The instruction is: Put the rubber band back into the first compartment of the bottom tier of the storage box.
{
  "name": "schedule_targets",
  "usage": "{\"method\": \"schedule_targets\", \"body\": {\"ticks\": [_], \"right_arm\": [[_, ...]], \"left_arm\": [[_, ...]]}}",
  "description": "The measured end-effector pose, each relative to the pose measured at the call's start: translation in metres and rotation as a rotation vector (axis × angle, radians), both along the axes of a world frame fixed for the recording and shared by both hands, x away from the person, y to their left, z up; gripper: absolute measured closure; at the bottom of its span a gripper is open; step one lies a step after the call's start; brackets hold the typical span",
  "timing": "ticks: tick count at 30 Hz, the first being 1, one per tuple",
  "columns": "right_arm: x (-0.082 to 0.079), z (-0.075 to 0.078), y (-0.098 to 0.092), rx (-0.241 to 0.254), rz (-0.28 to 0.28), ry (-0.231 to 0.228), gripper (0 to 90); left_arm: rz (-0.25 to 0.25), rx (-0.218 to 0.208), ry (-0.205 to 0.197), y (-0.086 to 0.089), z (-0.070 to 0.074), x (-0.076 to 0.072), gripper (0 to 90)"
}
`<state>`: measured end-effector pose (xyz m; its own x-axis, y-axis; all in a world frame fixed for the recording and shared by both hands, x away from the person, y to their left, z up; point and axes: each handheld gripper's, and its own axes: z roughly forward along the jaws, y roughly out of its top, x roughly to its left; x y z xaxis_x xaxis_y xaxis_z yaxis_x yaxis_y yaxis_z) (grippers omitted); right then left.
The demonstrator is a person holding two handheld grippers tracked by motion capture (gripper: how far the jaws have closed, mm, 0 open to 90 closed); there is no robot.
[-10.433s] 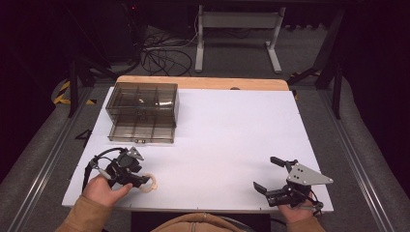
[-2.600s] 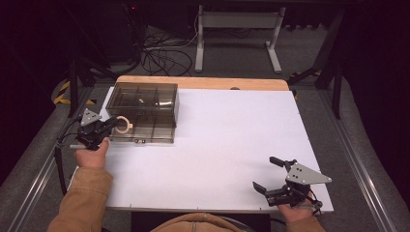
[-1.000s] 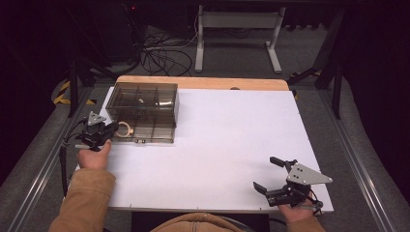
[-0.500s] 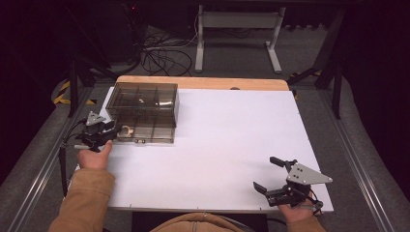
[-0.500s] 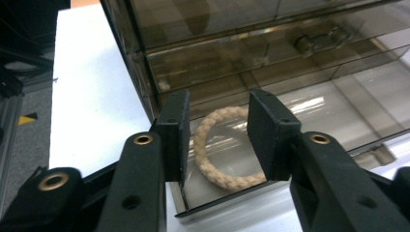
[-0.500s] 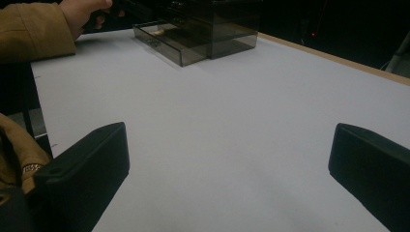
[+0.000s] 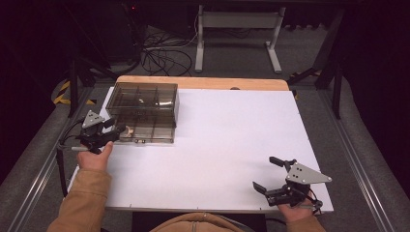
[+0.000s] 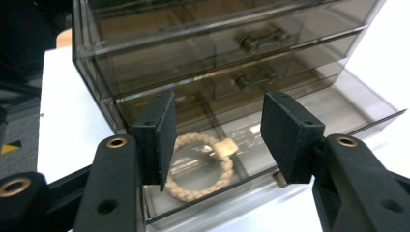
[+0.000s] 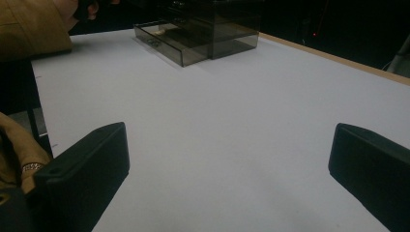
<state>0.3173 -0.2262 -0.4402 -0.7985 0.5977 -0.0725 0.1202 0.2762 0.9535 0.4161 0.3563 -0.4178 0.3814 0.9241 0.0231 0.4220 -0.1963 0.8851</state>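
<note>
The left gripper (image 8: pixel 215 140) has let go: its jaws have just been opening and stand apart, pads touching nothing. The ring (image 8: pixel 199 166), a braided beige loop with a small tag, lies below and beyond them, flat on the floor of the open bottom drawer (image 8: pixel 309 113), nearer the pad at 9 o'clock. In the high view the left gripper (image 7: pixel 117 131) hangs at the drawer's 9 o'clock end, the ring (image 7: pixel 126 130) just past its tips. The smoky drawer box (image 7: pixel 142 104) sits at the table's (image 7: pixel 232 140) 10 o'clock corner. The right gripper (image 7: pixel 268 174) rests at 5 o'clock, released, well apart from the box.
</note>
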Motion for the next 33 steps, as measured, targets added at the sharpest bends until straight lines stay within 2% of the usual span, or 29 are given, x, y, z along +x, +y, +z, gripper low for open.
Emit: {"method": "schedule_targets", "body": {"ticks": [7, 18, 27, 33], "right_arm": [[-0.001, 0.000, 0.000, 0.002, -0.001, -0.001, 1.2], [0.000, 0.000, 0.000, 0.003, 0.000, 0.000, 1.2], [0.000, 0.000, 0.000, 0.006, 0.002, -0.003, 1.2], [0.000, 0.001, -0.001, 0.007, 0.005, -0.004, 1.2]], "left_arm": [[-0.016, -0.004, -0.029, -0.004, 0.008, -0.007, 45.7], [-0.034, -0.008, -0.041, -0.007, 0.015, -0.014, 45.1], [-0.109, -0.021, -0.096, -0.017, 0.031, -0.037, 38.2], [-0.181, -0.039, -0.126, -0.029, 0.033, -0.054, 32.3]]}}
